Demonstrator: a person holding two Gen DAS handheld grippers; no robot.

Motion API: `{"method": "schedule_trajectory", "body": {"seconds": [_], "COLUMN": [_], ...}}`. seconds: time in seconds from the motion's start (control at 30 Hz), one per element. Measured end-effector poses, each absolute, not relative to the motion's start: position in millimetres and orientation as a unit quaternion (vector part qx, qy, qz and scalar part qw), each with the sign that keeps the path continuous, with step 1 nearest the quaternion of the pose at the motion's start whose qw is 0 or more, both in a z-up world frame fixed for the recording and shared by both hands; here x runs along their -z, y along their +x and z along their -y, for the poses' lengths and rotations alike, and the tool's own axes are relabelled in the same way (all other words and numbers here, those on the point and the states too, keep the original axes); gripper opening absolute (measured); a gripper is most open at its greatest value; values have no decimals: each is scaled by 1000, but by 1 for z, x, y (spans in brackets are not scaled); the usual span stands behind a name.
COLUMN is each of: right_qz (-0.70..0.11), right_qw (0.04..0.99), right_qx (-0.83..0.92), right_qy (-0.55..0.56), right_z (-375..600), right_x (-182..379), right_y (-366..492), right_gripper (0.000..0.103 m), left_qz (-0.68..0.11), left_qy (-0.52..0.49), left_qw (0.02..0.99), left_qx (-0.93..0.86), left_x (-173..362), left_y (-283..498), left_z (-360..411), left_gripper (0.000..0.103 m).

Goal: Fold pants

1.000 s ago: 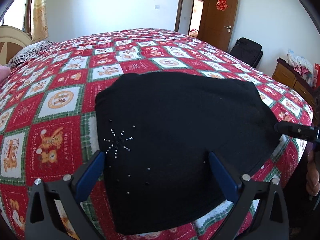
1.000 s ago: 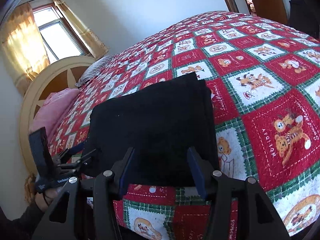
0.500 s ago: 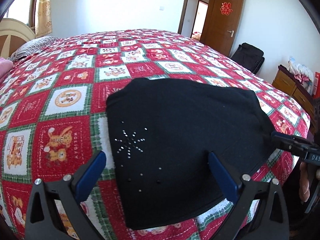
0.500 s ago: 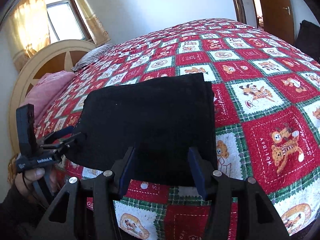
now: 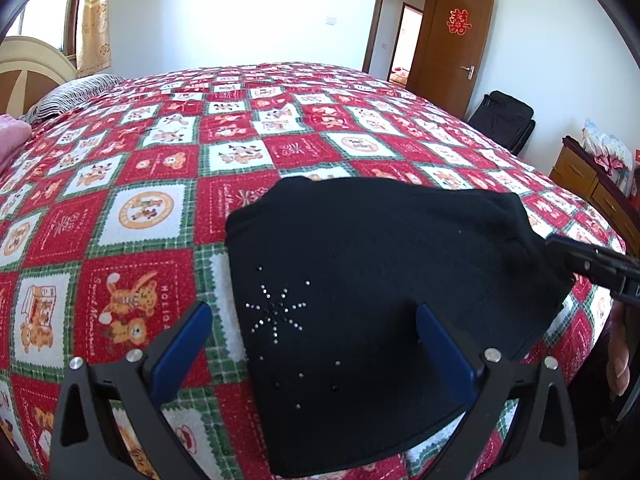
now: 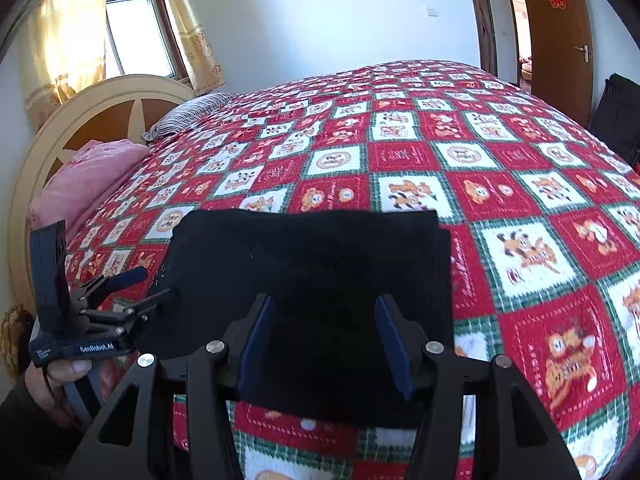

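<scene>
right tongs (image 6: 324, 340) have lifted back off the pants (image 5: 380, 300), half-wide, empty; left tongs (image 5: 312, 340) wide, empty; pants lie folded on the bed (image 5: 160, 184), seemingly finished.

Home bedroom — quilted bed (image 5: 168, 184), headboard (image 6: 100, 120), pillows (image 6: 80, 184).

A wide bed (image 5: 168, 168) carries a red, white and green patchwork quilt (image 6: 500, 184). Folded black pants (image 5: 380, 288) lie flat near its front edge. A striped pillow (image 6: 192, 114) and pink bedding (image 6: 88, 180) rest by the headboard (image 6: 100, 116).
</scene>
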State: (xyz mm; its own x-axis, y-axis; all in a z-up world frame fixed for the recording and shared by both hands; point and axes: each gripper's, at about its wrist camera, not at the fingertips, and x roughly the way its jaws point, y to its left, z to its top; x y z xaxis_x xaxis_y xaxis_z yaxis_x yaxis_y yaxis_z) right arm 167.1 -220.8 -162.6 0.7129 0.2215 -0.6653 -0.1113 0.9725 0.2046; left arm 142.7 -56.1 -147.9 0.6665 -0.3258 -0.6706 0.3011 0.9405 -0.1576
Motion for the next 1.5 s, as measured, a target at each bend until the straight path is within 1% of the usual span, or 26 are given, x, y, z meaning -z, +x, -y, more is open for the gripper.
{"method": "schedule_trajectory", "body": {"seconds": [0.1, 0.17, 0.27, 0.4, 0.47, 0.63, 0.7, 0.8, 0.9, 0.97, 1.13, 1.2, 1.23, 1.27, 1.3, 1.43, 1.47, 1.5], "right_qz": [-381, -420, -402, -369, -363, -400, -412, -410, -407, -400, -396, -395, -394, -393, -392, -392, -392, -390], "right_qw": [919, 904, 909, 922, 926, 904, 896, 892, 881, 881, 887, 881, 878, 874, 869, 872, 874, 875], "right_qx": [-82, -58, -75, -71, -49, -26, -39, -54, -71, -74, -88, -99, -104, -108, -113, -110, -108, -109], "right_qy": [51, 52, 77, 90, 94, 146, 159, 183, 231, 240, 221, 239, 252, 265, 279, 272, 267, 266], "right_z": [214, 222, 231, 244, 256, 289, 290, 295, 308, 308, 295, 299, 303, 308, 311, 307, 304, 303], "right_x": [166, 186, 185, 170, 167, 188, 196, 204, 211, 213, 214, 214, 215, 217, 220, 220, 220, 219], "right_y": [183, 200, 196, 179, 175, 181, 183, 186, 188, 190, 196, 197, 196, 196, 196, 197, 196, 196], "right_gripper": [55, 55, 55, 55, 55, 55, 55, 55, 55, 55, 55, 45, 43, 40, 39, 38, 37, 35], "left_qz": [-369, -376, -384, -355, -359, -380, -374, -375, -376, -374, -377, -377, -376, -376, -376, -371, -370, -369], "left_qy": [-19, -24, -37, -53, -62, -87, -85, -79, -84, -83, -95, -111, -120, -128, -132, -124, -122, -121], "left_qw": [913, 911, 907, 918, 914, 901, 904, 902, 900, 901, 896, 893, 892, 891, 890, 896, 897, 898], "left_qx": [171, 168, 172, 167, 175, 190, 190, 197, 203, 204, 213, 218, 219, 220, 220, 211, 208, 208], "left_x": [149, 154, 158, 148, 148, 162, 164, 166, 167, 168, 166, 166, 165, 165, 165, 167, 166, 166], "left_y": [146, 151, 156, 154, 158, 170, 170, 172, 174, 175, 177, 175, 174, 174, 174, 172, 171, 170], "left_z": [54, 52, 47, 38, 36, 39, 40, 40, 39, 40, 37, 31, 28, 24, 23, 27, 29, 31], "left_gripper": [103, 103, 103, 103, 103, 103, 103, 103, 103, 103, 103, 96, 94, 89, 86, 85, 83, 74]}}
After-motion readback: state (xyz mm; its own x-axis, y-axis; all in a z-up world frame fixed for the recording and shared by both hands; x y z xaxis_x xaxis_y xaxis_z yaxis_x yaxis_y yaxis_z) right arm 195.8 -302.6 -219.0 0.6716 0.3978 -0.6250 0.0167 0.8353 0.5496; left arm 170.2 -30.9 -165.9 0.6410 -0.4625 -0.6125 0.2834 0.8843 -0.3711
